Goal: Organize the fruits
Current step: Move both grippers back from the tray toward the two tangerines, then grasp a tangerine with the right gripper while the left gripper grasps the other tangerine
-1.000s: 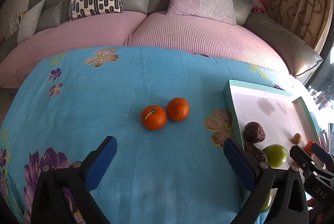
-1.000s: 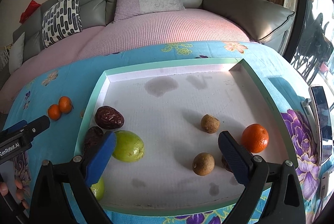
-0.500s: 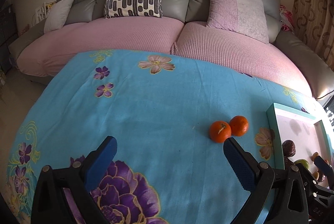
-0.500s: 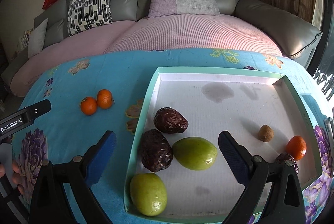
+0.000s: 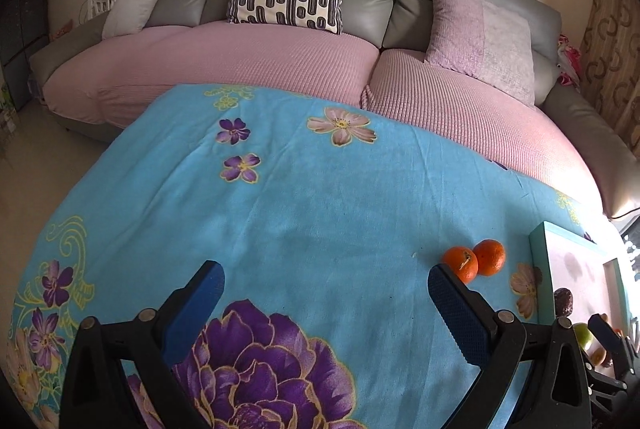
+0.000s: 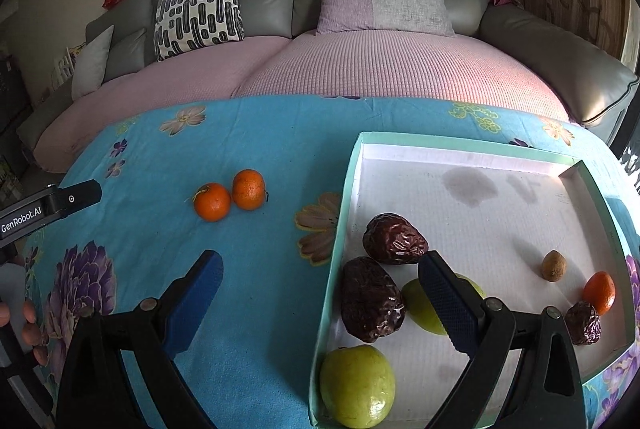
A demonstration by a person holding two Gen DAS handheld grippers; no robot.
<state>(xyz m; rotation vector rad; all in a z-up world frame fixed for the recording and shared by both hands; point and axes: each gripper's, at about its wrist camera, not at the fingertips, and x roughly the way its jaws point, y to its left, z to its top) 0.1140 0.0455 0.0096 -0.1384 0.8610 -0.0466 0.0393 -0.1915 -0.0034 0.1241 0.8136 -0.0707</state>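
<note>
Two oranges [image 6: 230, 199] lie touching on the blue floral cloth, left of a mint-rimmed white tray [image 6: 344, 197]. The tray holds two dark dates [image 6: 394, 239], two green fruits [image 6: 356, 385], a small brown fruit [image 6: 554, 265], a third orange [image 6: 599, 292] and another date [image 6: 583, 323]. My right gripper [image 6: 318, 291] hangs open over the tray's left rim, empty. In the left wrist view my left gripper [image 5: 322, 307] is open and empty over bare cloth, with the oranges [image 5: 474, 261] just past its right fingertip and the tray [image 5: 540, 269] at far right.
A grey sofa [image 5: 280, 29] with pink covers and cushions runs behind the table. The left gripper's body [image 6: 44, 207] and a hand [image 6: 30, 325] show at the right wrist view's left edge. The cloth [image 5: 280, 229] stretches wide to the left.
Both views have swung leftward. The oranges slid toward the right edge of the left wrist view, and the tray shifted right in the right wrist view. Both grippers stayed open.
</note>
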